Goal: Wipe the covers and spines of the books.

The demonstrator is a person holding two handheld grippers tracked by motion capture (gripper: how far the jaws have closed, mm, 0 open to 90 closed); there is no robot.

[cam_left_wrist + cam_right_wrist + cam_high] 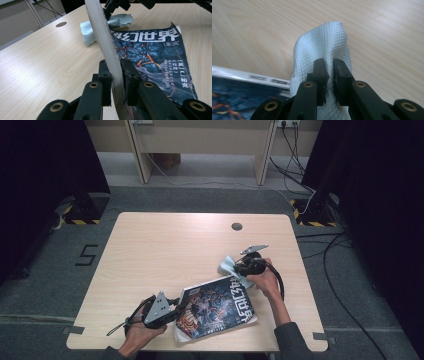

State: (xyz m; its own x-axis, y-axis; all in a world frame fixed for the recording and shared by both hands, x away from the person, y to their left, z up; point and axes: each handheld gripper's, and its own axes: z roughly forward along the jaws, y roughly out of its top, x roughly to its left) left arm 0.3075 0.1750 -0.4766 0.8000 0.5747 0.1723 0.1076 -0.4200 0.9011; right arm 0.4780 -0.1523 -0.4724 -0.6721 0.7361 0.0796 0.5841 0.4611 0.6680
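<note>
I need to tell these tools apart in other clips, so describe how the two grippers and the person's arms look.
Both the left gripper and the right gripper are black, with two flat jaws on linkage arms with brass-coloured pivot pins. Each carries a grey three-cornered plate on top and trails a black cable. The person wears dark grey sleeves.

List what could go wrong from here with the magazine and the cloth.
1. The left gripper pinches only the magazine at its edge, so the pages might bend or slip out if lifted.
2. The right gripper holds the cloth by a small fold beside the magazine's far corner; a wipe could snag that curled cover corner and crease it.
</note>
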